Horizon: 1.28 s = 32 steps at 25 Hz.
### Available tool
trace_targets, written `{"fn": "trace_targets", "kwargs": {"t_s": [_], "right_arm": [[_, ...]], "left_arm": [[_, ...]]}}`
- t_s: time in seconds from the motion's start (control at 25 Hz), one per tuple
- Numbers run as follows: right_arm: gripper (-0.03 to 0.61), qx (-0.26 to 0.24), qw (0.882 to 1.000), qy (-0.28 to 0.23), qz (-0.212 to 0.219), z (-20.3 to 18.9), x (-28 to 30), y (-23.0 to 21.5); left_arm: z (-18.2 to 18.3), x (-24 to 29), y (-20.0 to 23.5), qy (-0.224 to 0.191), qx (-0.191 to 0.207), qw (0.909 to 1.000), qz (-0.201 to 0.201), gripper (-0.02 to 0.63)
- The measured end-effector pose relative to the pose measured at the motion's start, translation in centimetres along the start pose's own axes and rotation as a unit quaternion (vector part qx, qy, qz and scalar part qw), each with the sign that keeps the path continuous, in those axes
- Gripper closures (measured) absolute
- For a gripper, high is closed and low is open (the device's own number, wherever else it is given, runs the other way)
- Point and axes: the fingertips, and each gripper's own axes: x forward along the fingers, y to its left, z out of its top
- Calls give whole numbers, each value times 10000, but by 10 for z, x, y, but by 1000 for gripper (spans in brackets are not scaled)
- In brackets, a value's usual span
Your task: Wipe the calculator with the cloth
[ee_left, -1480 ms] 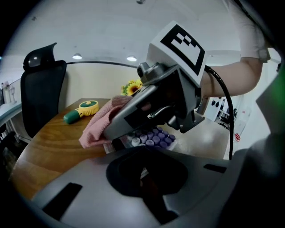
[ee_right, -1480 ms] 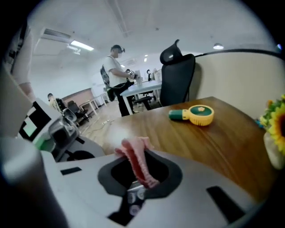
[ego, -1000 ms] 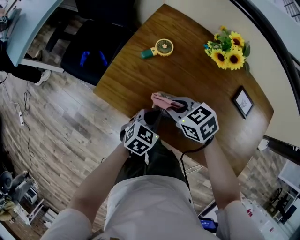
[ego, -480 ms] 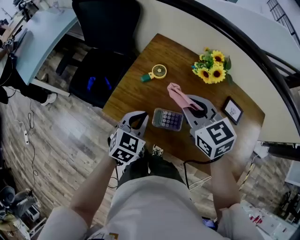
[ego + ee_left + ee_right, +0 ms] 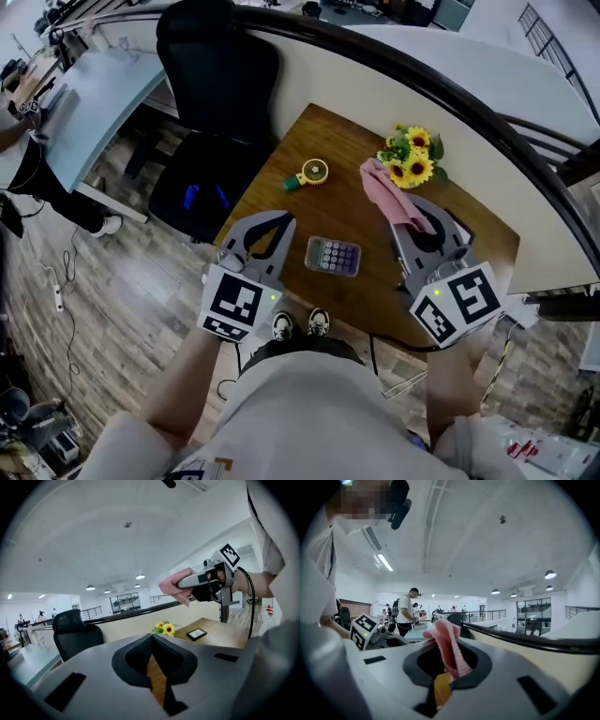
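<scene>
One brown wooden table (image 5: 347, 141) fills the middle of the head view, with a black office chair (image 5: 220, 56) standing just off its far left edge. Both grippers are held up above the near part of the table, one on each side. On the left gripper (image 5: 281, 222) the jaws are closed tip to tip with nothing between them; its own view shows only a sliver of tabletop through the gap lower down (image 5: 152, 637). The right gripper (image 5: 412, 225) has its jaws clamped on the pink cloth (image 5: 384, 192), which sticks out past the tips in a loose fold and is clear of the table; its own view shows the fabric pinched between the jaws (image 5: 450, 653). A bunch of sunflowers (image 5: 412, 159) sits near the far corner, just beside the cloth's free end as the head view shows it. The calculator (image 5: 333, 255) lies flat on the wood between the two grippers, touched by neither and apart from the cloth. A small round yellow gadget with a green handle (image 5: 309, 173) lies farther back, towards the chair.
</scene>
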Motion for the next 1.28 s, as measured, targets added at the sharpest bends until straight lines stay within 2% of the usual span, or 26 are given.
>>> {"fn": "trace_targets", "kwargs": {"t_s": [0.2, 0.32, 0.48, 0.64, 0.84, 1.28], "right_arm": [[552, -334, 9985, -306, -307, 30, -28, 5], [552, -268, 9979, -459, -374, 40, -43, 9], [551, -147, 9976, -541, -401, 44, -61, 16], [552, 191, 9985, -444, -255, 35, -70, 25], [551, 675, 9975, -182, -38, 9, -70, 39], [551, 534, 9984, 36, -194, -2, -75, 42]], "left_arm": [[54, -29, 8, -612, 4, 9980, 167, 611], [79, -48, 9, -935, -103, 9953, 210, 611], [94, -69, 9, -1135, -277, 9929, 243, 611], [96, -81, 6, -1159, -294, 9925, 241, 611], [76, -79, -2, -1004, -354, 9942, 167, 611], [68, -83, 1, -855, -270, 9958, 181, 611]]}}
